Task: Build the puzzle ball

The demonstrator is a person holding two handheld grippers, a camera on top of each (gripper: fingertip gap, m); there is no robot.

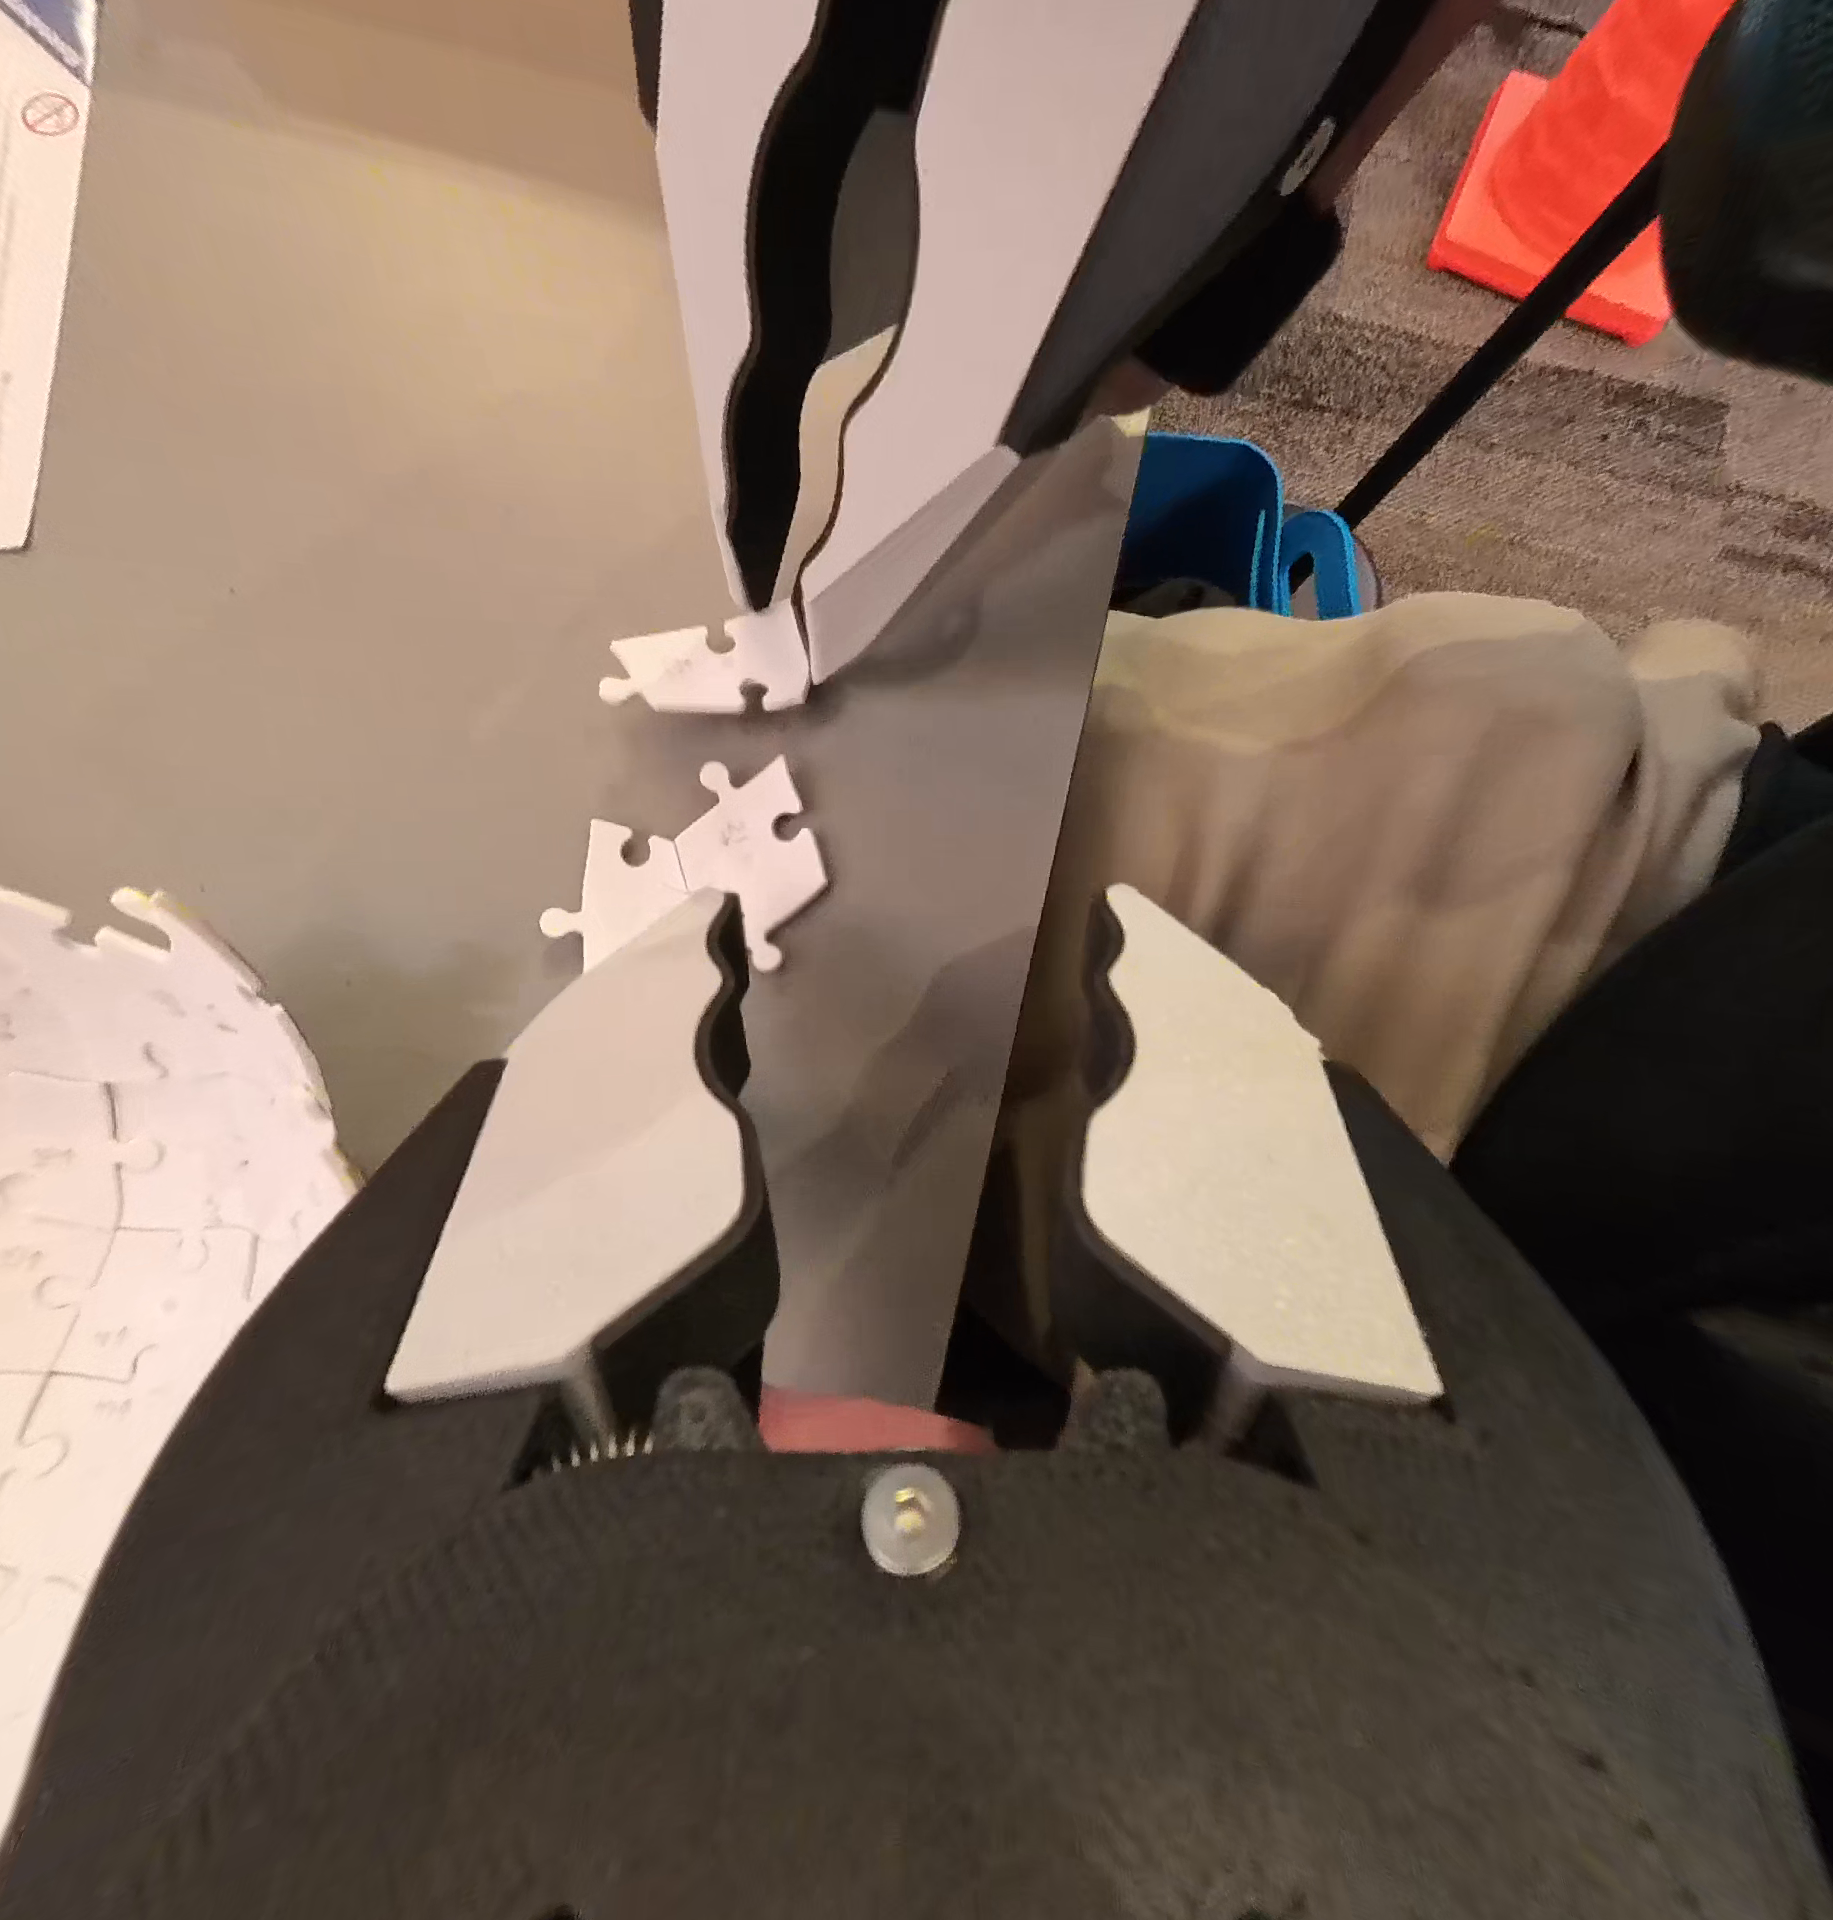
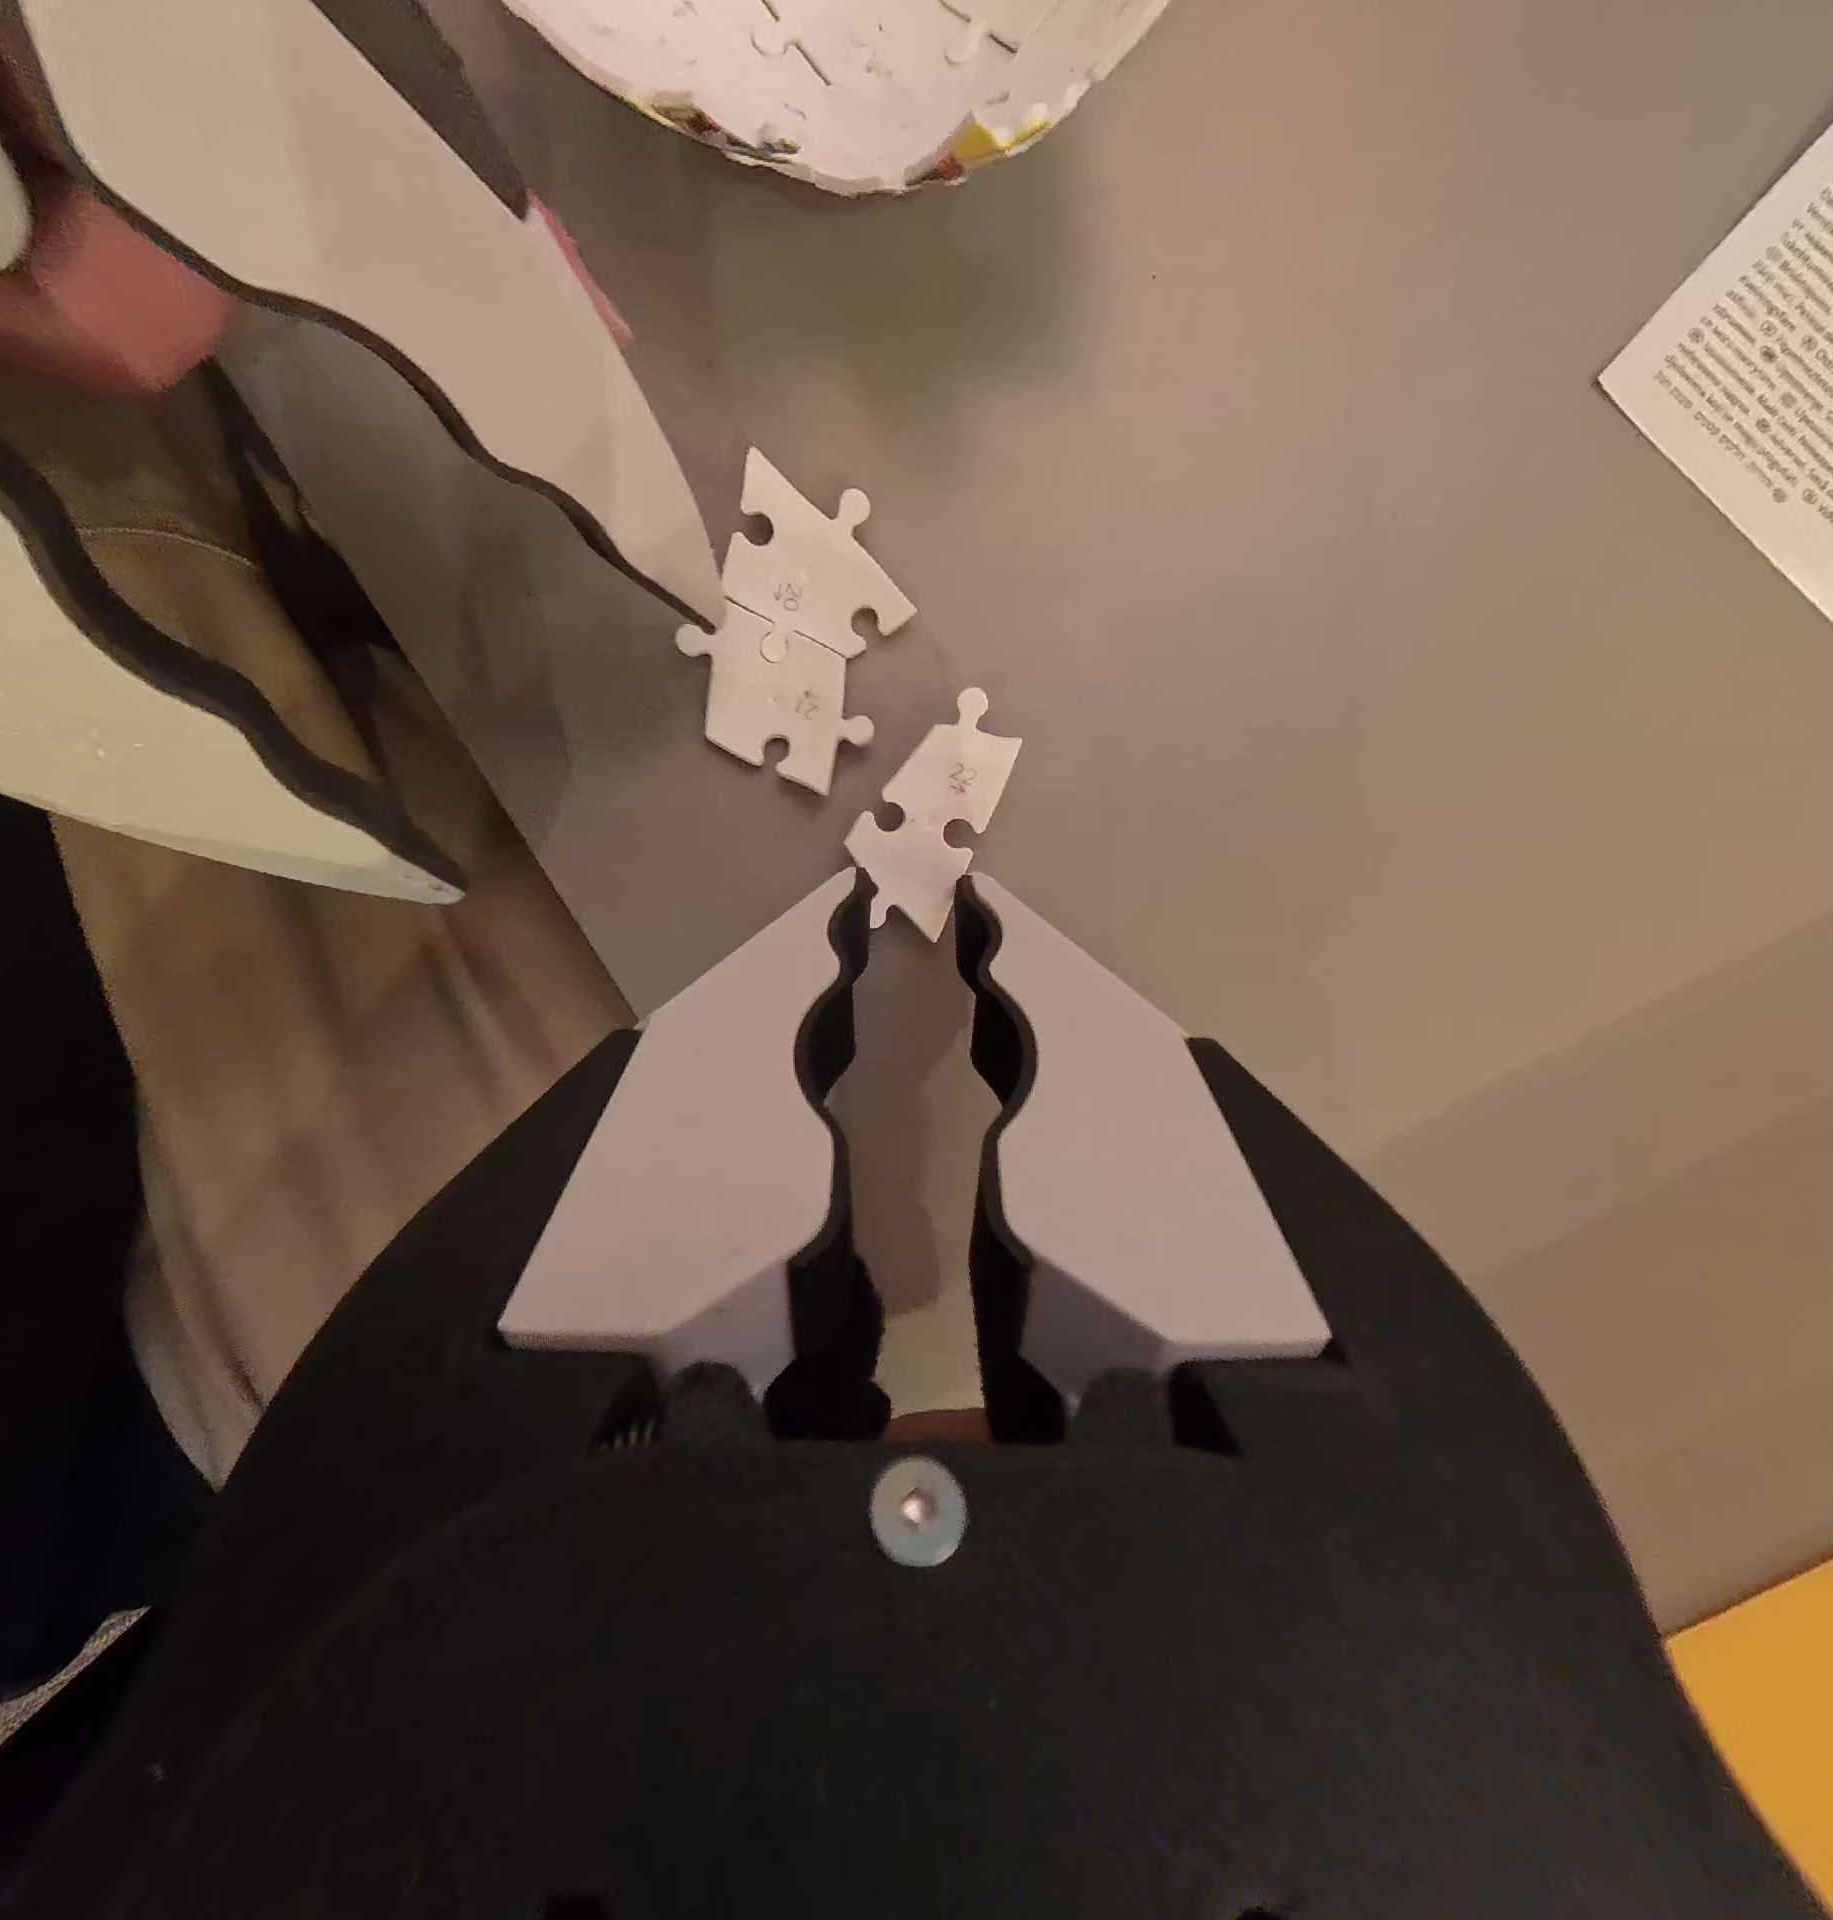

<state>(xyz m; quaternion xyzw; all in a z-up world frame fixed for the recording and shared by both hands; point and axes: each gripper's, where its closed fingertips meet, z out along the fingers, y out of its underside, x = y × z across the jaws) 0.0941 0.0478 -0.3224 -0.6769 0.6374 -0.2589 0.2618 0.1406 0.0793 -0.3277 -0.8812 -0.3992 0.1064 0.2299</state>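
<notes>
Two joined white puzzle pieces lie flat on the grey table. My left gripper is open wide, and its left fingertip rests on that pair. In the right wrist view one left finger touches the pair at its edge. My right gripper is shut on the end of a single white puzzle piece, low over the table just short of the pair. It also shows in the left wrist view, holding the piece. The partly built white puzzle ball lies open side up at the left.
A printed paper sheet lies on the table beyond the pieces. The table edge runs close beside the left gripper, with a person's beige trouser leg past it. On the carpet stand a blue basket and an orange cone. A yellow surface shows at the lower right. About 6 cm separates my left fingertips from my right.
</notes>
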